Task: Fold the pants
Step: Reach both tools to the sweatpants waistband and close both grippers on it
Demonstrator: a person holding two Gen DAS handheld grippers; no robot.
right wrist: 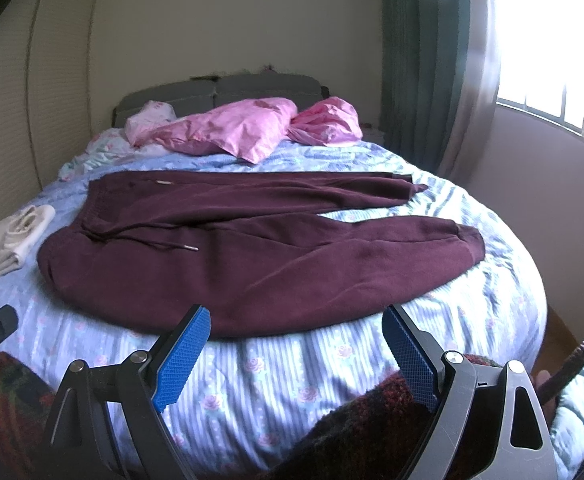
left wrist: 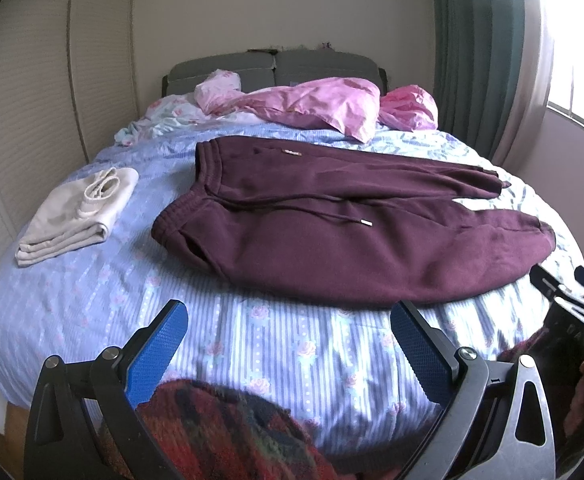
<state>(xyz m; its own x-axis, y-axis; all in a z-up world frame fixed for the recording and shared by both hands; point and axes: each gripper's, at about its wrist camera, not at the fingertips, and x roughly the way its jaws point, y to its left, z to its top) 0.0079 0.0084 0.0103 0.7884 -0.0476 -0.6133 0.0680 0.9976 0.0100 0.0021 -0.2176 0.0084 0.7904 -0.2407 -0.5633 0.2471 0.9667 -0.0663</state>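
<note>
While your two grippers hang over the near edge of the bed, both stand with jaws spread wide and nothing between the blue textured pads.

Item: left gripper, black frame, empty, above the bare sheet.
Item: right gripper, same build, empty, its left pad just short of the near hem of the trousers.
Item: dark red knitted fabric, low in both views beneath the grippers.
Item: maroon fleece jogger pants, laid flat and unfolded across the middle of the bed, waistband to the left, the two cuffed legs running right and parted in a narrow V; a drawstring with a metal tip lies on the front.
Item: blue striped bedsheet with pink roses, under everything.
Item: folded cream garment, left of the pants, apart from them.
Item: crumpled pink bedding, far side, by the grey padded headboard.
Item: teal curtain, far right, beside a bright window.
</note>
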